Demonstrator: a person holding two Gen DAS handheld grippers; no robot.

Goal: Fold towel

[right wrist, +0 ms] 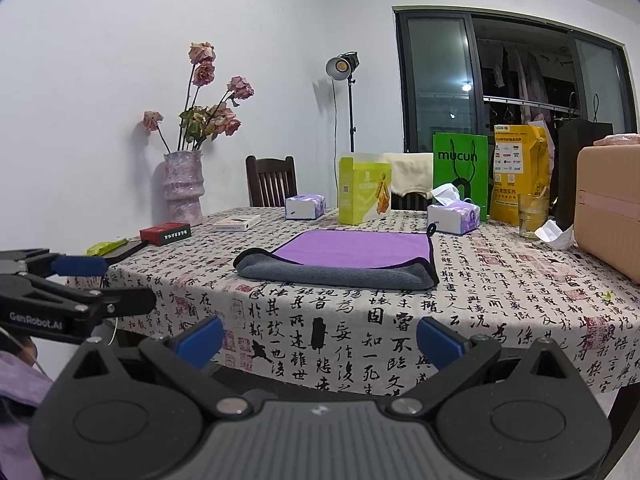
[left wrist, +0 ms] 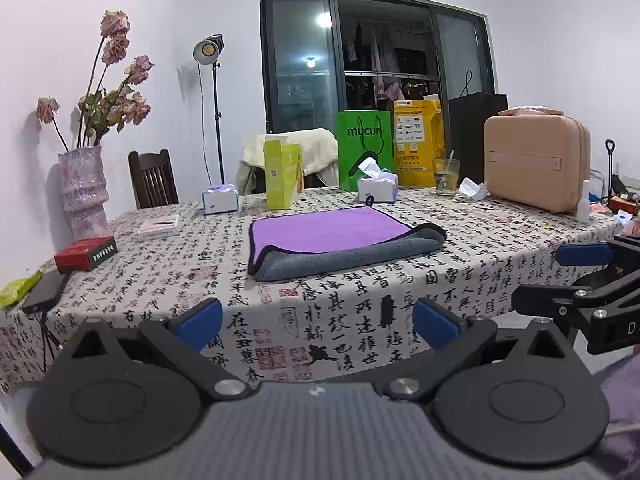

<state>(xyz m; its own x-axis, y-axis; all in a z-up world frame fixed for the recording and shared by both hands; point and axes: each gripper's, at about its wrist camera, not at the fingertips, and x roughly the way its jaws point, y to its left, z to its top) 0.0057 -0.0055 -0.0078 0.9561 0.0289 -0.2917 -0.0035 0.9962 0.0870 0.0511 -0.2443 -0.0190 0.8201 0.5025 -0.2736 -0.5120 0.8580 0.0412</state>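
1. Left wrist view: the towel (left wrist: 336,240) lies near the middle of the surface (left wrist: 460,280), purple face up, with a grey roll doubled over along its near edge; it appears already folded at least once.
2. Handling (judged): soft, light, limp plush cloth; it should drape and sag when lifted, so pinching both near corners of the grey fold together would likely keep the layers aligned.
3. Left tongs (left wrist: 318,320): apart, holding nothing, short of the surface edge.
4. Right wrist view: right tongs (right wrist: 320,338) likewise apart and empty.
5. Surface: calligraphy-print cloth, carrying a tissue pack (left wrist: 377,188), vase (left wrist: 83,190) and pink case (left wrist: 536,160).
6. Room: white walls, dark window (left wrist: 372,56), lamp stand (left wrist: 209,50).
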